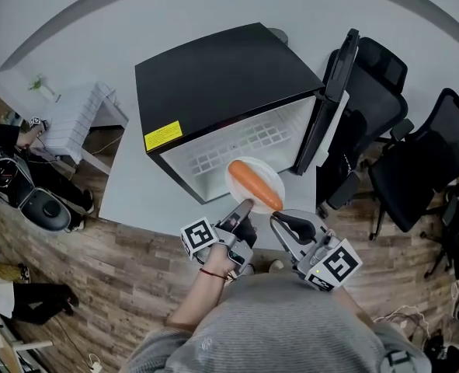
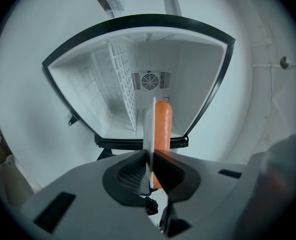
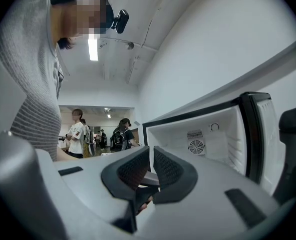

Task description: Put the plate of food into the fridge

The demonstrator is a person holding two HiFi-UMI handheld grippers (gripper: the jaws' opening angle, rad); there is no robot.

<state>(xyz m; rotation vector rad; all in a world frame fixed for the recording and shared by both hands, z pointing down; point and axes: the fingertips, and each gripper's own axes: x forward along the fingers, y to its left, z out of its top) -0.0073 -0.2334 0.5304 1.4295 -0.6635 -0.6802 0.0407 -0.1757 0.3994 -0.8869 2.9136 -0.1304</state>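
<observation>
Plate at the open fridge's mouth
The left hand-held gripper [image 1: 243, 207] clamps the plate [image 1: 269, 179] of orange food [image 1: 254, 183] before the fridge [image 1: 213, 76], over the table's [image 1: 128, 185] front edge. The right hand-held gripper [image 1: 279, 220] is closed and empty.

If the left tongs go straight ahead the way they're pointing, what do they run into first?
Nothing close. The left tongs, gripping the plate, point into the open fridge. The path looks free up to the back wall near the fan, though depth is hard to judge.
</observation>
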